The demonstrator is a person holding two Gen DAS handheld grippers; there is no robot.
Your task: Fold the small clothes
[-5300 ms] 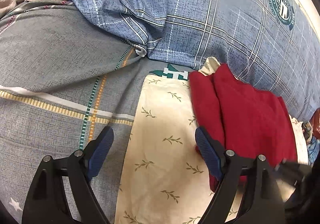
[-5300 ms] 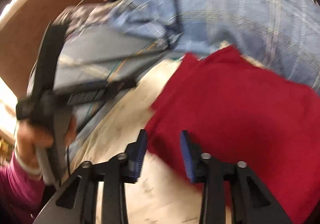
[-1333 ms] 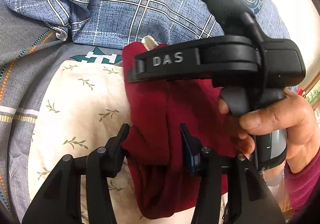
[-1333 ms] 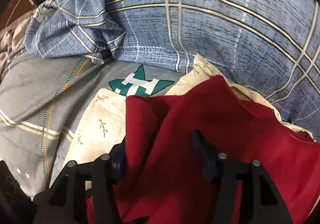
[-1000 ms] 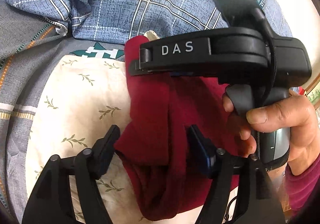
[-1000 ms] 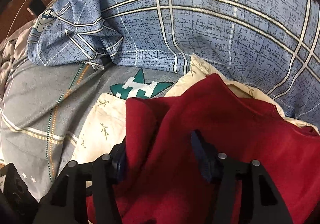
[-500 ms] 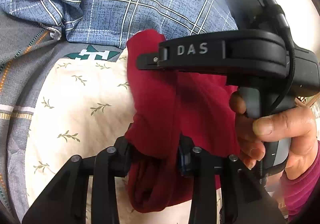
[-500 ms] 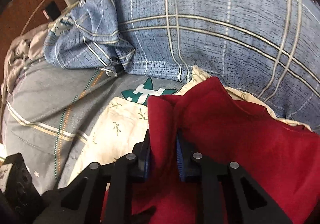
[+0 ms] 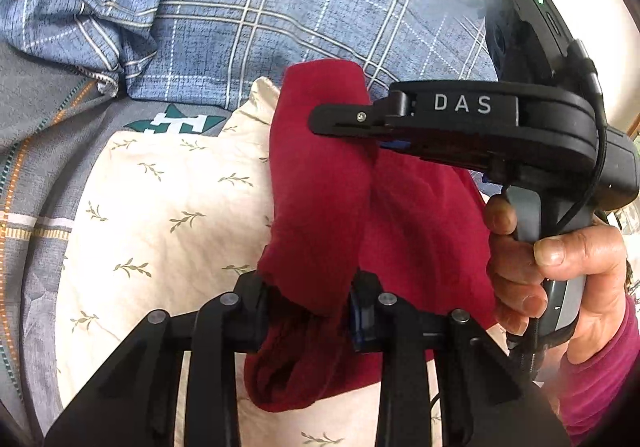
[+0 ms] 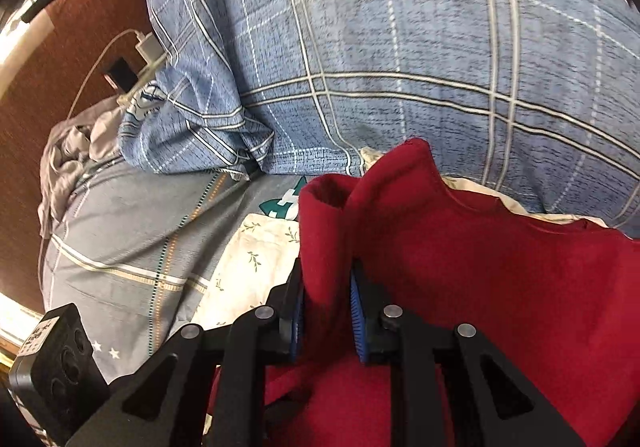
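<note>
Bed surface: grey sheet (image 9: 36,151), red garment (image 9: 320,183) lying on the cream leaf-print cloth (image 9: 168,207). My left gripper (image 9: 310,311) and right gripper (image 10: 326,311) each pinch a red fold, jaws just closed from spread. Only left view shows my right hand (image 9: 560,275). Garment's edge sits higher than 1 second back.

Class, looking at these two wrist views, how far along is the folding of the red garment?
Done: both grippers have just closed on the red garment; left gripper and right gripper each pinch a bunch. In hand: its edge is raised off the cream leaf-print cloth. Left: laying the fold flat; no neat fold shows.
</note>
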